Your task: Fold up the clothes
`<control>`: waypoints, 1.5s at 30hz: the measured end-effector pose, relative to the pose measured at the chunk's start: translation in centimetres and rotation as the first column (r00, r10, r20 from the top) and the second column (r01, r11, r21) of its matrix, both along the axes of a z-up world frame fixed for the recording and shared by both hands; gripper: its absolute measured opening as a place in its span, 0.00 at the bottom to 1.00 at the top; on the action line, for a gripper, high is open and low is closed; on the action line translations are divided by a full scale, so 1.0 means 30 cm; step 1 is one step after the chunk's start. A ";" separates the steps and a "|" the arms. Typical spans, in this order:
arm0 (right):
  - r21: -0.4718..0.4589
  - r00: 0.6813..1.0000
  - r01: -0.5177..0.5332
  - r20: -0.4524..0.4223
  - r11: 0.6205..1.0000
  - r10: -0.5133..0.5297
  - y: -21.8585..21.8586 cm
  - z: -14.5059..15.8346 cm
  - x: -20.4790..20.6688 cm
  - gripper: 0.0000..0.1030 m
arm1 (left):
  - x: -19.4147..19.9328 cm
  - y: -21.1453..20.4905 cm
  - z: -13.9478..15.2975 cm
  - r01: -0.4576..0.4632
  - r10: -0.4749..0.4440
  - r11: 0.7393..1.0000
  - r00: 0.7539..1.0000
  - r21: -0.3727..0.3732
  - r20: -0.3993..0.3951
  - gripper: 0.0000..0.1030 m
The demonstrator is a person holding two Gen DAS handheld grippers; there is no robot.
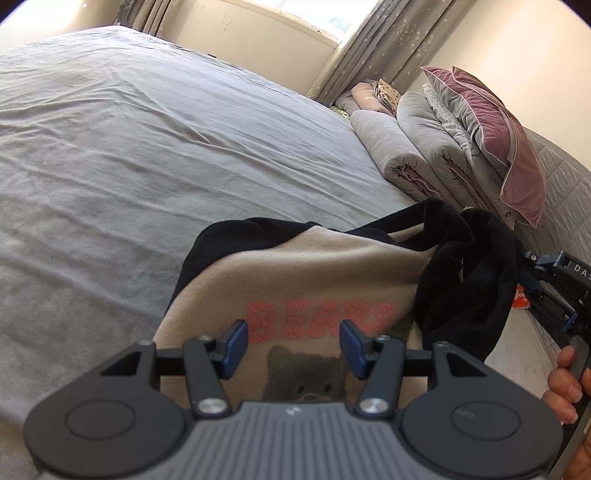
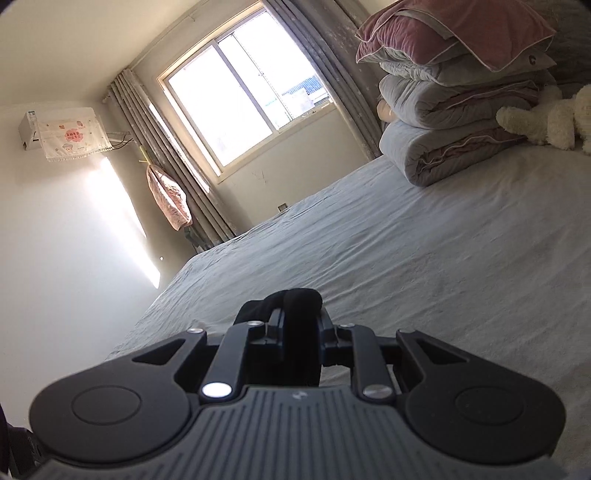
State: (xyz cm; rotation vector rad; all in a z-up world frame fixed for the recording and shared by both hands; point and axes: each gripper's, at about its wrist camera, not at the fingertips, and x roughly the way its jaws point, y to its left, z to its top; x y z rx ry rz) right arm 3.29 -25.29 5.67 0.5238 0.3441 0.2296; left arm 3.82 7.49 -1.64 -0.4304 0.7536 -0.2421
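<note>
Nearest the left wrist lens: left black two-finger gripper (image 1: 293, 349) with blue fingertips (image 1: 233, 347), spread wide and gripping nothing, hovering over the beige fleece sweatshirt with black sleeves, pink "BEARS" lettering and a brown bear print (image 1: 314, 280). Pointed toward 12 o'clock, across the wrinkled grey bed sheet (image 1: 147, 147). Sweatshirt lying rumpled at the near edge of the bed, black sleeve bunched and raised toward 3 o'clock. At 3 to 4 o'clock, at the frame edge, the right black gripper (image 1: 554, 284) beside that black fabric, with the person's right hand (image 1: 565, 384) wrapped around its handle, fingers curled.

In the right wrist view, right gripper (image 2: 301, 325) pressed together on a fold of black sleeve, fabric bulging above the jaws, tilted so the bed slopes up toward 2 o'clock. At 1 to 2 o'clock, rolled grey quilts (image 2: 443, 125) stacked with a mauve velvet pillow (image 2: 443, 33) on top; white plush toy (image 2: 546, 118) touching them at 3 o'clock. Bright window (image 2: 243, 85) at 11 o'clock, grey curtains (image 2: 332, 66) alongside, covered wall air conditioner (image 2: 59, 129) at 9 to 10 o'clock.
</note>
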 end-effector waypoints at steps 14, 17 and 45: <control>-0.102 0.983 0.179 0.062 0.979 -0.173 -0.099 0.011 -0.003 0.20 | 0.000 0.030 0.003 -0.056 0.056 0.998 0.998 0.032 -0.011 0.54; -0.129 0.968 0.244 0.082 0.961 -0.235 -0.135 0.023 -0.015 0.20 | 0.000 0.041 0.008 -0.068 0.068 0.997 0.998 0.027 -0.008 0.54; -0.193 0.878 0.316 -0.311 0.929 -0.363 -0.302 -0.102 0.000 0.52 | 0.049 0.137 -0.052 -0.195 0.193 0.980 0.980 -0.047 -0.052 0.43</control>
